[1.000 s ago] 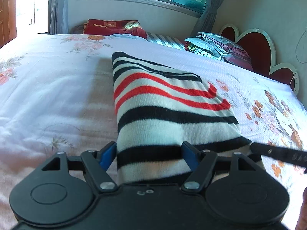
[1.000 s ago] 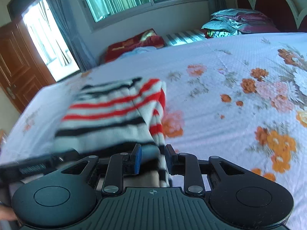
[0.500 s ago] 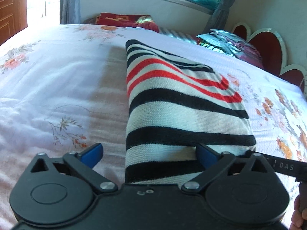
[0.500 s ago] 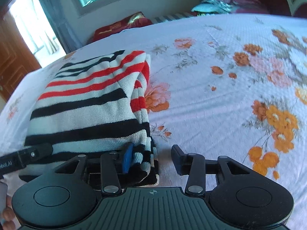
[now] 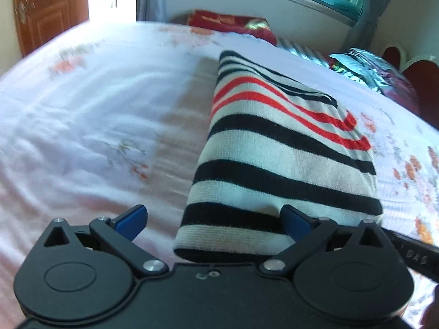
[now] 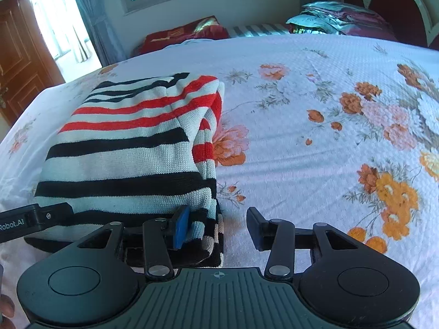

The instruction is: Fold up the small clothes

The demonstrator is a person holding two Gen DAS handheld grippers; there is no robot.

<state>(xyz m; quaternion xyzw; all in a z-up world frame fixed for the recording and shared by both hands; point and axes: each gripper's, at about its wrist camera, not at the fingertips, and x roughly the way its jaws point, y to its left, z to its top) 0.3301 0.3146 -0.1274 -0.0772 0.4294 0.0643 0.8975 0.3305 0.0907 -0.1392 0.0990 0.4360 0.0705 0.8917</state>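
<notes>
A folded knit sweater with white, black and red stripes lies flat on the floral bedsheet. It also shows in the right wrist view. My left gripper is open at the sweater's near edge, its right finger on top of the fabric and its left finger over bare sheet. My right gripper is open at the sweater's near right corner, its left finger on the fabric and its right finger over the sheet. Neither holds the sweater.
The bed runs back to a wall with a window. A red pillow and a pile of shiny bedding lie at the far end. A red headboard stands at right. A wooden door is at left.
Both grippers have opened and let go of the sweater, which has settled flat on the bed. The left gripper's jaws have spread wider and it has drawn back a little.
</notes>
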